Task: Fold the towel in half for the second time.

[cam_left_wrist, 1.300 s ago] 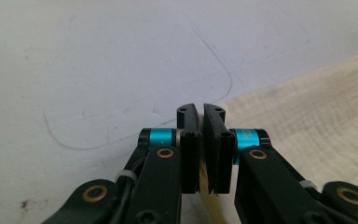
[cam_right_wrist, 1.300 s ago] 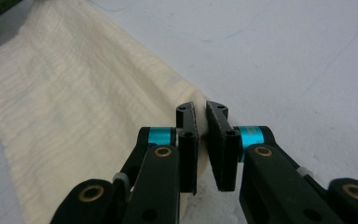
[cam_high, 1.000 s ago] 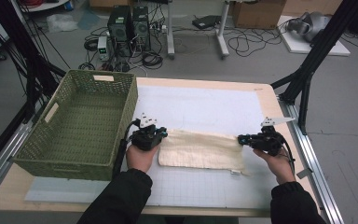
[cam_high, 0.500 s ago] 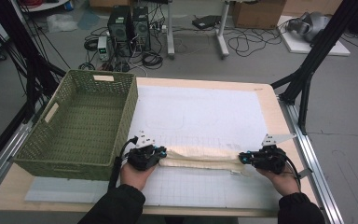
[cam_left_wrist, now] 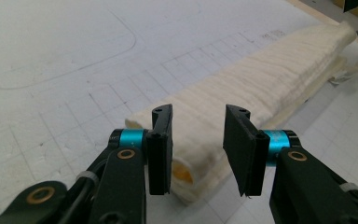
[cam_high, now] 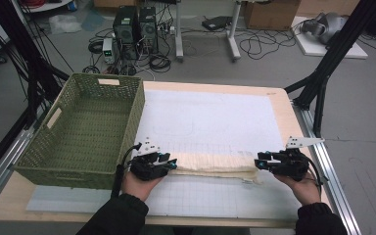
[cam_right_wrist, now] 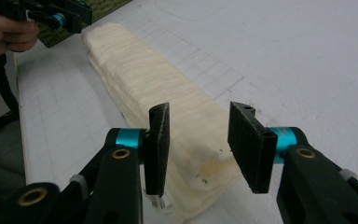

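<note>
A folded cream towel [cam_high: 215,165] is laid flat near the front of the desk [cam_high: 284,105], just right of the green basket [cam_high: 85,127]. The left gripper [cam_high: 169,163] is held at its left end and the right gripper [cam_high: 260,163] at its right end. Both pairs of jaws have just been opened partway, with the towel ends between them but not squeezed.
</note>
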### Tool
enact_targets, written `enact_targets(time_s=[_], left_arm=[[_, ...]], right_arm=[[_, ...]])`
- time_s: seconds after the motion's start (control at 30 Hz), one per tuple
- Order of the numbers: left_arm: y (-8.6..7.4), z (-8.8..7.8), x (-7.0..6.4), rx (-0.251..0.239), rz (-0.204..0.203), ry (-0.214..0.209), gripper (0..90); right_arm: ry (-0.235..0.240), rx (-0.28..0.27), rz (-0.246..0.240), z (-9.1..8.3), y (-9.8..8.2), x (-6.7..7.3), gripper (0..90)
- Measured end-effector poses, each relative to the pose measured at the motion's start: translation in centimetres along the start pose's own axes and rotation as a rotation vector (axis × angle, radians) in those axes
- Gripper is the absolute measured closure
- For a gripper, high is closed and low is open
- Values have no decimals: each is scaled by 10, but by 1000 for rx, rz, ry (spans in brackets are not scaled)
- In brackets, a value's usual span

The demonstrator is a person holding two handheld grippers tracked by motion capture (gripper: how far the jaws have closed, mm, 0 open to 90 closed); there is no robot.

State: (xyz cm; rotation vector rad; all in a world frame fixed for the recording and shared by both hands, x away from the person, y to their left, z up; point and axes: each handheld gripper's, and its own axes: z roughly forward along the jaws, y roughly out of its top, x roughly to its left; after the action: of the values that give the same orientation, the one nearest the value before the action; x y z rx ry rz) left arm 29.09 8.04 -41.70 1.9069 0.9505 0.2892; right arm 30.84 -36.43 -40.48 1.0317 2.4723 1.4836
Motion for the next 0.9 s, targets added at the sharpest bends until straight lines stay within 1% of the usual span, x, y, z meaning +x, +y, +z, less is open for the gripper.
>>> enact_targets(time_s=[0.07, 0.1, 0.13, 0.2, 0.23, 0.3, 0.37, 0.4, 0.43, 0.47, 0.53, 0.6, 0.67, 0.77, 0.83, 0.87, 0.9], left_arm=[[0, 6, 0, 15, -9, 0, 669], [0, 8, 0, 26, -5, 2, 711], [-1, 12, -1, 39, 1, 5, 750], [-4, 18, -2, 69, 7, -1, 804], [-5, 20, -2, 85, 10, 4, 811], [-8, 23, -2, 114, 29, 15, 811], [-11, 24, -1, 129, 50, 31, 807], [-12, 24, 0, 130, 48, 33, 807], [-13, 24, 0, 128, 48, 43, 808], [-13, 24, 0, 134, 60, 48, 809], [-14, 23, -1, 140, 74, 59, 812], [-15, 24, -1, 134, 76, 65, 814], [-16, 25, -4, 134, 105, 84, 817], [-16, 25, -8, 135, 131, 104, 812], [-15, 24, -8, 121, 114, 92, 789], [-13, 22, -9, 105, 117, 90, 770], [-12, 20, -9, 89, 116, 87, 767]], right_arm=[[-5, 10, -11, 8, 3, 1, 653], [-2, 22, -20, 13, 5, 0, 687], [6, 37, -16, 17, 5, 1, 707], [20, 88, -24, 30, 5, 4, 747], [31, 105, -37, 35, 4, 4, 765], [48, 144, -47, 42, 0, 8, 785], [54, 185, -59, 46, -5, 12, 789], [58, 195, -60, 47, -8, 12, 789], [57, 205, -58, 48, -11, 12, 790], [51, 213, -60, 47, -14, 12, 792], [43, 212, -61, 46, -18, 12, 791], [26, 209, -73, 42, -21, 11, 791], [7, 204, -77, 38, -24, 11, 791], [-6, 183, -72, 34, -28, 9, 791], [-12, 188, -90, 34, -27, 11, 782], [-10, 185, -93, 34, -26, 12, 760], [-8, 170, -96, 33, -24, 14, 743]])
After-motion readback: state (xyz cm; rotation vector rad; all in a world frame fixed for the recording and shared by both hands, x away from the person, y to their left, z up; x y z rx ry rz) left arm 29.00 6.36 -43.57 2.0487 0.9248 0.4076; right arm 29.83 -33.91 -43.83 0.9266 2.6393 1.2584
